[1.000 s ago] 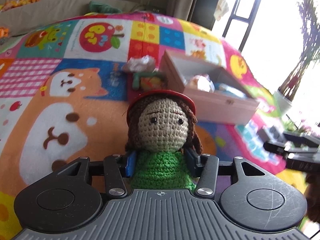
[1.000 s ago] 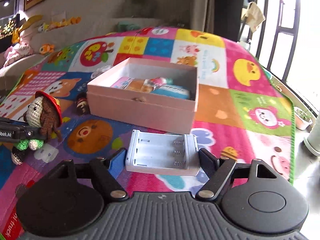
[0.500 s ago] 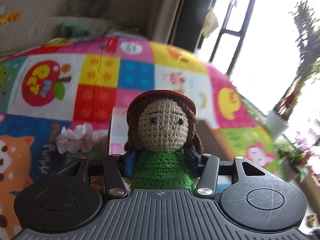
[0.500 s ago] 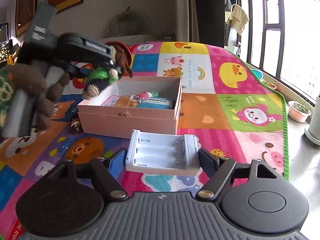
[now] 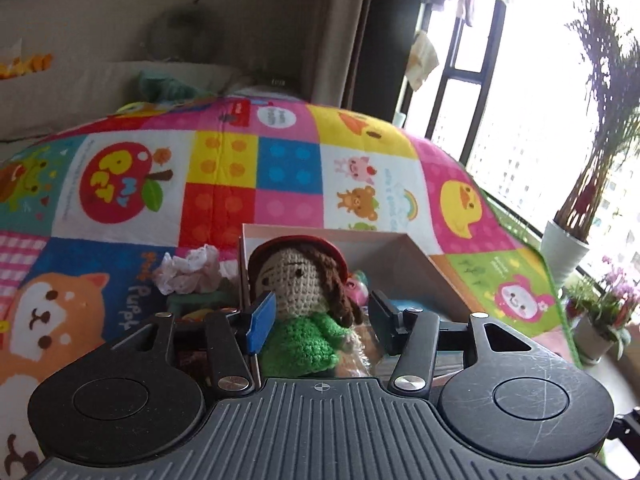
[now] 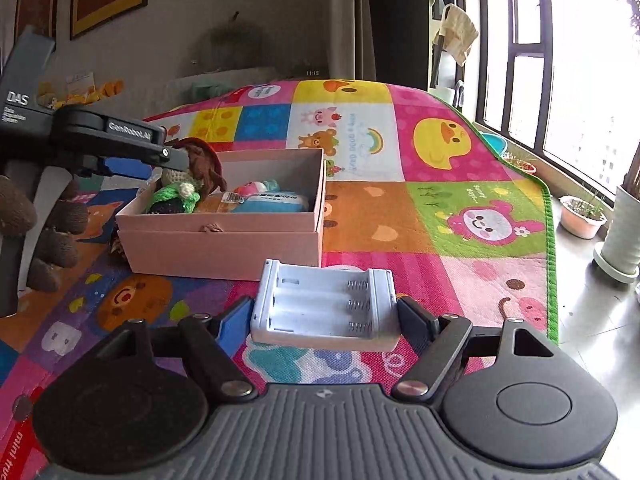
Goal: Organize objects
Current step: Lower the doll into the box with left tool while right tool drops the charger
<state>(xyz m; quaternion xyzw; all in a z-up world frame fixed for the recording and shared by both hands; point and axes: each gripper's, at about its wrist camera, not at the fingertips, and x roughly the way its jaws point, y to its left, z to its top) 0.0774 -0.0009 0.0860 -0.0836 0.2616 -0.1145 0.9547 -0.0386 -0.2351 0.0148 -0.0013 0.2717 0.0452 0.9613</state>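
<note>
A crocheted doll with a red hat and green top lies tilted in the left end of the pink box. My left gripper is open around it, jaws apart from its sides. In the right wrist view the doll rests in the box under the left gripper. My right gripper is shut on a white battery holder, held above the mat in front of the box.
The box holds several packets. A crumpled wrapper and small items lie left of the box. The colourful play mat covers the floor. Plant pots stand along the window at the right.
My left gripper carried the doll over the box, lowered it in and opened. The doll now leans to the right. My right gripper kept holding the battery holder.
</note>
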